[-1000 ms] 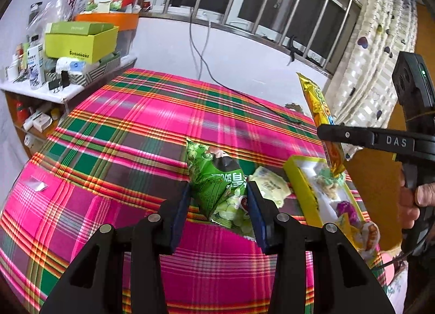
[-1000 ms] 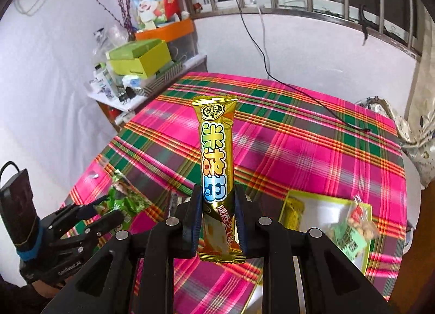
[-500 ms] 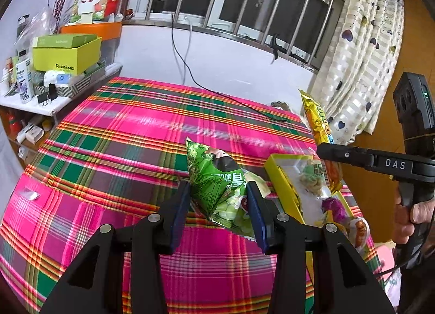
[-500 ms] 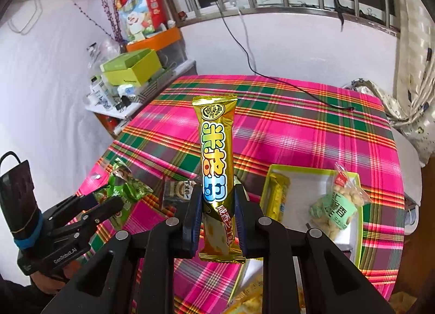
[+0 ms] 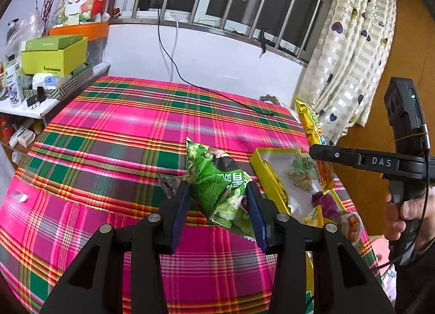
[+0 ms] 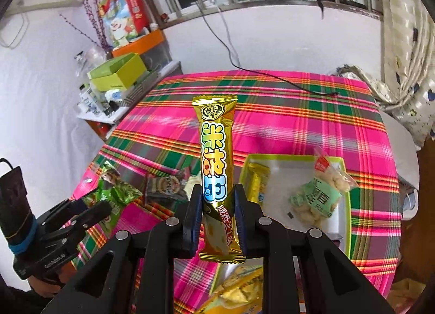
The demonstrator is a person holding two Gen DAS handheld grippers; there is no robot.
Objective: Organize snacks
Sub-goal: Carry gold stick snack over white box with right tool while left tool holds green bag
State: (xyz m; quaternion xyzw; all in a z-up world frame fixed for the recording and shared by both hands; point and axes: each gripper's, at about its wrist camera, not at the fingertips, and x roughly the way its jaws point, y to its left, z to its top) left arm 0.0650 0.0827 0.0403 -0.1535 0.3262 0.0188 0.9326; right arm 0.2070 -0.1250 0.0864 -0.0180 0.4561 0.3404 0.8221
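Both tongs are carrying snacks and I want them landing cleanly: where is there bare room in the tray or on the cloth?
Tray: bare white floor between the yellow bar and peanut bag; its near end is crowded. Far plaid cloth is bare up to the black cable.

A barred window [image 5: 233, 4] tops the white wall [image 5: 212, 61], heart-print curtain [image 5: 350, 56] right, cluttered shelf [image 5: 30, 102] left.

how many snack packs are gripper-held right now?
2: green pouch between the left gripper pads; gold bar upright in the right gripper. Others lie in the yellow tray or on the cloth.
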